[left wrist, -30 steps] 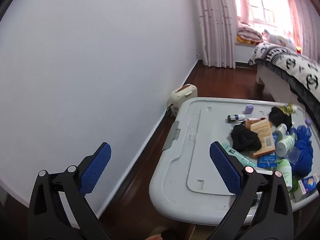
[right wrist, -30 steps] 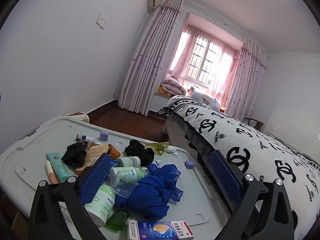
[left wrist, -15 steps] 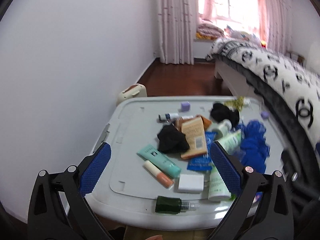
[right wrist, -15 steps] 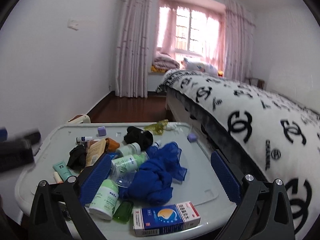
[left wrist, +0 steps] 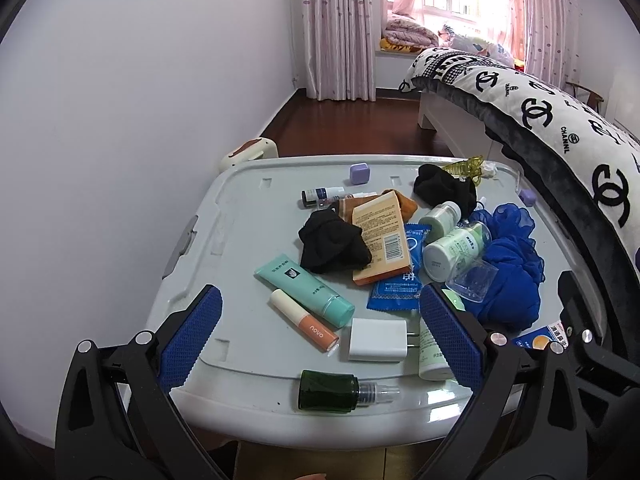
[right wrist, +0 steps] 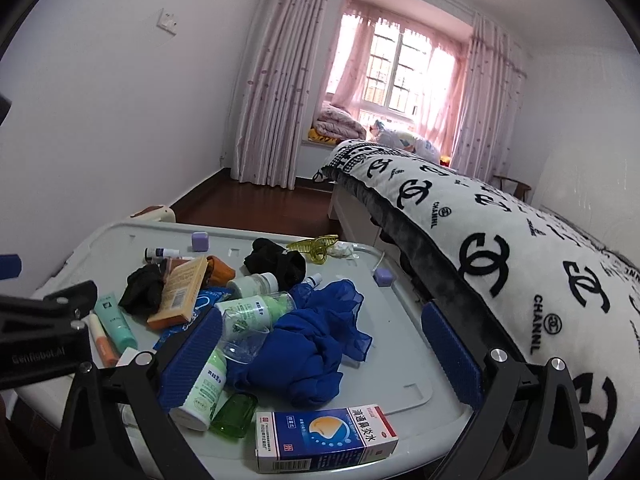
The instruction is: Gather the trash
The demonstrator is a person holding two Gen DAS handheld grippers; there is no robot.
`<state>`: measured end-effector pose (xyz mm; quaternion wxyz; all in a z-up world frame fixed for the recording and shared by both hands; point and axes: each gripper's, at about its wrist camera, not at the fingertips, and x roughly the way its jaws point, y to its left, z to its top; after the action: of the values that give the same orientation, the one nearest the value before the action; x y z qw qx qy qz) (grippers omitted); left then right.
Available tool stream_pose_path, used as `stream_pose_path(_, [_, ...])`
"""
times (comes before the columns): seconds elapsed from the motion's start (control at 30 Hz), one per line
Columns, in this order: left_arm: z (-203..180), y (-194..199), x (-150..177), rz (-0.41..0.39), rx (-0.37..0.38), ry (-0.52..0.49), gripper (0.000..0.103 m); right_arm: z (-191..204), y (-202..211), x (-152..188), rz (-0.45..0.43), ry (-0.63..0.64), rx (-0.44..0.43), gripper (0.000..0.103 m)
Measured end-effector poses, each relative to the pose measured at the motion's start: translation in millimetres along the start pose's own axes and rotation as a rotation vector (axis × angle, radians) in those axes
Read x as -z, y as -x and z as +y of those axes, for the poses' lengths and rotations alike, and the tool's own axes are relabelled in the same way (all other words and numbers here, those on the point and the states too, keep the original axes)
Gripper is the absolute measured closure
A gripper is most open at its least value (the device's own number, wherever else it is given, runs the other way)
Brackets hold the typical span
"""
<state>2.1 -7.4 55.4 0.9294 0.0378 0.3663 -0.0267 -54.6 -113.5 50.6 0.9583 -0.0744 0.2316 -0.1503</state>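
Both the left gripper and right gripper hang spread wide, holding nothing, above the grey plastic storage-box lid. The crumpled white tissue at its far edge looks light and soft; pinch its bunched middle.

I am looking into a home bedroom: a bed with a logo-print blanket runs beside a grey storage-bin lid strewn with toiletries, pink curtains frame a window, and folded bedding sits on the sill.
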Motion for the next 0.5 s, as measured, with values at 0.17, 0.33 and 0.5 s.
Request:
stream_pose_path(0.17, [-3.0,-1.7,0.6,0.009,-0.006,-0.011,0.006,-0.1,-0.4,0.0,-0.001,-0.004,-0.002,0.005])
stream_pose_path(0.33, [-6.6,-1.6,1.7,0.006,-0.019,-0.030,0.006,-0.5,0.1,-0.4,-0.002,-0.004,-0.003,0.005])
stream_pose_path(0.5, [-7.8,-3.0,2.2,0.009,-0.019,-0.033,0.006,-1.4,0.1,-0.8,-0.004,-0.003,0.000,0.005])
